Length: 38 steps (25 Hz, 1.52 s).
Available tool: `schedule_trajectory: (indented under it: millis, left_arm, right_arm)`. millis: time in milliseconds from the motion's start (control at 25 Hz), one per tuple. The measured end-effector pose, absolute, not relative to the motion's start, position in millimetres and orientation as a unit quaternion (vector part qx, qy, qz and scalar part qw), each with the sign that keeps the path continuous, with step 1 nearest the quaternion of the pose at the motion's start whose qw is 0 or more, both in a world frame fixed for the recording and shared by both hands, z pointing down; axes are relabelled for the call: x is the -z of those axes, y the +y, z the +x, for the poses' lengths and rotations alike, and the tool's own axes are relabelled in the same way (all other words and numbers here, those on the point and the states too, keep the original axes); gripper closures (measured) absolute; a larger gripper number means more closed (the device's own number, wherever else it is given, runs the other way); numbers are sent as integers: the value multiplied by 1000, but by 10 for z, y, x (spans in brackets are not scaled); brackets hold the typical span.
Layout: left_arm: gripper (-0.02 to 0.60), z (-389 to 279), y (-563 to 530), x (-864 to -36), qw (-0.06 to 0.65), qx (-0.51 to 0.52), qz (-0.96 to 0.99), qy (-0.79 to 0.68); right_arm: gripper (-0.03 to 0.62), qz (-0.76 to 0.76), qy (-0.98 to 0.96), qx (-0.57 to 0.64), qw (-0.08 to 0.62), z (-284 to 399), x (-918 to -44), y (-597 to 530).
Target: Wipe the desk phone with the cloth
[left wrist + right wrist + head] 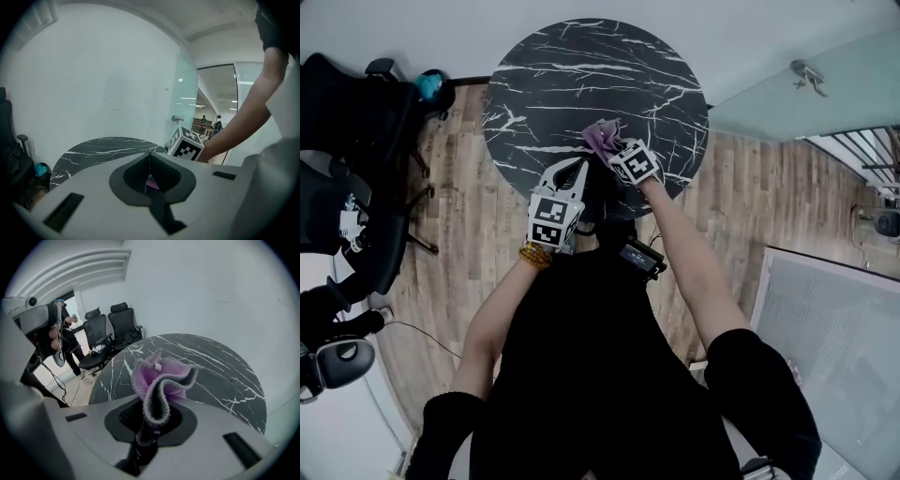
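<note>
A purple cloth (602, 138) with grey edging hangs crumpled over the near edge of the round black marble table (581, 75). My right gripper (614, 148) is shut on the cloth (161, 380), which stands up in folds above the right gripper's (150, 420) jaws. Just to its left, my left gripper (579, 165) points at the table edge. Seen in its own view, the left gripper (150, 154) has its jaws closed together with nothing clamped, and a sliver of purple shows behind them. No desk phone is visible in any view, and the table top (211, 366) is bare.
Black office chairs (347, 187) stand on the wood floor left of the table, also seen as chairs (115, 329) in the right gripper view. A white wall runs behind the table. A glass partition (187, 103) stands to the right.
</note>
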<state>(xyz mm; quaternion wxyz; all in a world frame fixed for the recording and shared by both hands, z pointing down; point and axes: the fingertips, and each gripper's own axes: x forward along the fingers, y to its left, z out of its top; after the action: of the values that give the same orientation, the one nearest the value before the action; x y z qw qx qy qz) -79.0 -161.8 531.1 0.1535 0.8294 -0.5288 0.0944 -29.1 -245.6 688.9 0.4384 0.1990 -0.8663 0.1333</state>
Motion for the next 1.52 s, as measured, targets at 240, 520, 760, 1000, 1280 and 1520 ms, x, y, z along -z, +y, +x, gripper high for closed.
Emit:
schedule_trajectory:
  millis: [240, 520, 760, 1000, 1280, 1520]
  left_arm:
    - [568, -805, -1591, -5341, 153, -98, 831, -526]
    - [568, -797, -1546, -5349, 146, -107, 835, -520]
    - [568, -804, -1516, -5347, 134, -117, 836, -518]
    - [568, -814, -1496, -5339, 134, -117, 837, -517]
    - [568, -802, -1504, -5380, 137, -116, 837, -518]
    - [568, -805, -1504, -5378, 139, -116, 836, -518]
  right_arm:
    - [539, 212, -867, -135, 431, -300, -6852, -2449]
    - [539, 222, -864, -138, 430, -277, -6860, -2435]
    - [539, 231, -865, -150, 420, -298, -6866, -2427]
    - [539, 239, -864, -170, 410, -288, -6891, -2365]
    - [539, 242, -861, -160, 419, -293, -6906, -2349]
    - [539, 243, -860, -162, 418, -284, -6940, -2294]
